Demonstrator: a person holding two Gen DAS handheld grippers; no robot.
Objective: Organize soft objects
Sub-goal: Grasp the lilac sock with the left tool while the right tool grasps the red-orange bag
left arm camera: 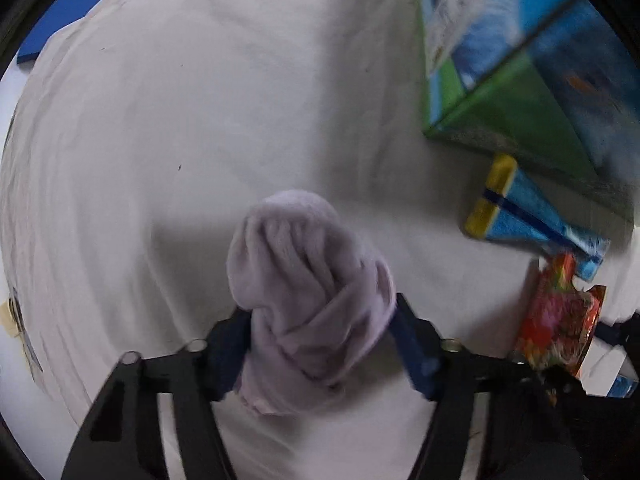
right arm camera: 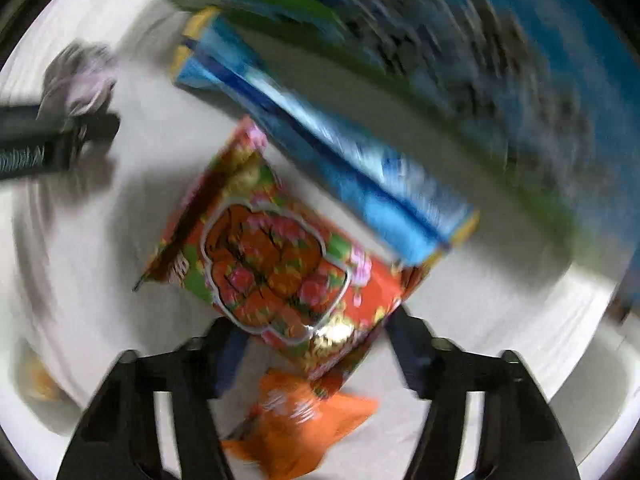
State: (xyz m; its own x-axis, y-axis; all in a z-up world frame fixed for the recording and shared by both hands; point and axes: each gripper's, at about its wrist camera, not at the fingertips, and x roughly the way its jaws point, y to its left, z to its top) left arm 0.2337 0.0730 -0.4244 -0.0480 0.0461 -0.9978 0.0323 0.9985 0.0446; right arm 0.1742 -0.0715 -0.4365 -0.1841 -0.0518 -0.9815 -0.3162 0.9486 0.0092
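Note:
My left gripper (left arm camera: pixel 320 328) is shut on a rolled lilac cloth (left arm camera: pixel 308 276) and holds it above the white sheet (left arm camera: pixel 160 140). The cloth also shows at the far left of the right wrist view (right arm camera: pixel 78 76), in the left gripper (right arm camera: pixel 60 136). My right gripper (right arm camera: pixel 316 340) is shut on a red flowered soft packet (right arm camera: pixel 276 256), which hangs above the sheet; this view is blurred. The packet also shows at the right edge of the left wrist view (left arm camera: pixel 556 316).
A blue and yellow packet (left arm camera: pixel 520 208) lies by a large green and blue box (left arm camera: pixel 520 64) at the right. It also shows in the right wrist view (right arm camera: pixel 340 152). An orange packet (right arm camera: pixel 296 420) lies below the right gripper. A blue surface (left arm camera: pixel 80 8) borders the sheet's far left.

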